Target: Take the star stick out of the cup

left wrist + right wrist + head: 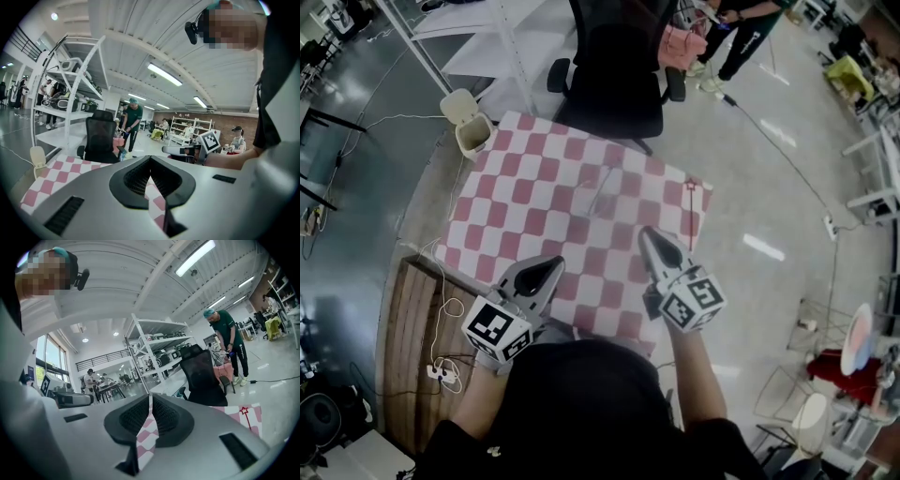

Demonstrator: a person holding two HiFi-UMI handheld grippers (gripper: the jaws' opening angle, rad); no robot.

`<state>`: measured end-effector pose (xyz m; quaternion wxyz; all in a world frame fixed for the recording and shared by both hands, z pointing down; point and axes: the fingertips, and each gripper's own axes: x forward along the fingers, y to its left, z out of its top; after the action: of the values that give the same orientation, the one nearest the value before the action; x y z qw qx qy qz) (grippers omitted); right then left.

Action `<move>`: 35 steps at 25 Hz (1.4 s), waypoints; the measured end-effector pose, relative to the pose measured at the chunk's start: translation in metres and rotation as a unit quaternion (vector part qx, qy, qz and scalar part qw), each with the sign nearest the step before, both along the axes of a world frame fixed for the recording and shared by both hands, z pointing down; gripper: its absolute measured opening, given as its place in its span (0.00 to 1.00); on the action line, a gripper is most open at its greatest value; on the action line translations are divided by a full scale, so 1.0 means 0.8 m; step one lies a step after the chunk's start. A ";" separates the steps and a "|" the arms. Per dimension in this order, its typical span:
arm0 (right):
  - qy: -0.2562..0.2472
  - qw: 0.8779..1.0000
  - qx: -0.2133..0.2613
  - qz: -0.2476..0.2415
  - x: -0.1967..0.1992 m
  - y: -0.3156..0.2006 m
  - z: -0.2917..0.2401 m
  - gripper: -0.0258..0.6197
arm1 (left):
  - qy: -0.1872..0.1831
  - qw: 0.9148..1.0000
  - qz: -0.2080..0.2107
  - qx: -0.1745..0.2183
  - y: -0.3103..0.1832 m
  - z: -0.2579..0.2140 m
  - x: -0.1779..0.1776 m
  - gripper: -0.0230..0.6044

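My right gripper (650, 236) is closed on nothing above the pink-and-white checked tablecloth (534, 197). My left gripper (549, 269), beside it, is closed and empty too. The thin red stick with a star-shaped tip (691, 206) lies flat on the cloth, ahead and to the right of my right gripper. It is apart from the faint clear plastic cup (602, 192), which is ahead between both grippers.

The left gripper (549, 268) and the right gripper (651, 236) hover side by side, jaws closed and empty.
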<state>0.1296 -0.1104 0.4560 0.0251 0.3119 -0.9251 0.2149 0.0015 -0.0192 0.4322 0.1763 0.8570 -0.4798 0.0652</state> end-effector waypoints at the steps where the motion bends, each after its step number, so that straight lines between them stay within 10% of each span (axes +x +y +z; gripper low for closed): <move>1: 0.005 1.000 -0.002 0.002 -0.004 -0.005 0.003 0.07 | 0.001 1.000 0.001 -0.002 -0.002 0.001 -0.005 0.10; 35: 0.121 0.983 -0.131 0.052 -0.111 -0.169 0.190 0.21 | 0.023 0.996 0.026 -0.084 -0.073 0.081 -0.137 0.10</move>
<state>0.0406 -0.2458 0.6081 0.1667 0.3771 -0.8618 0.2956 -0.1079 -0.0778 0.4968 0.2568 0.8526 -0.4463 0.0894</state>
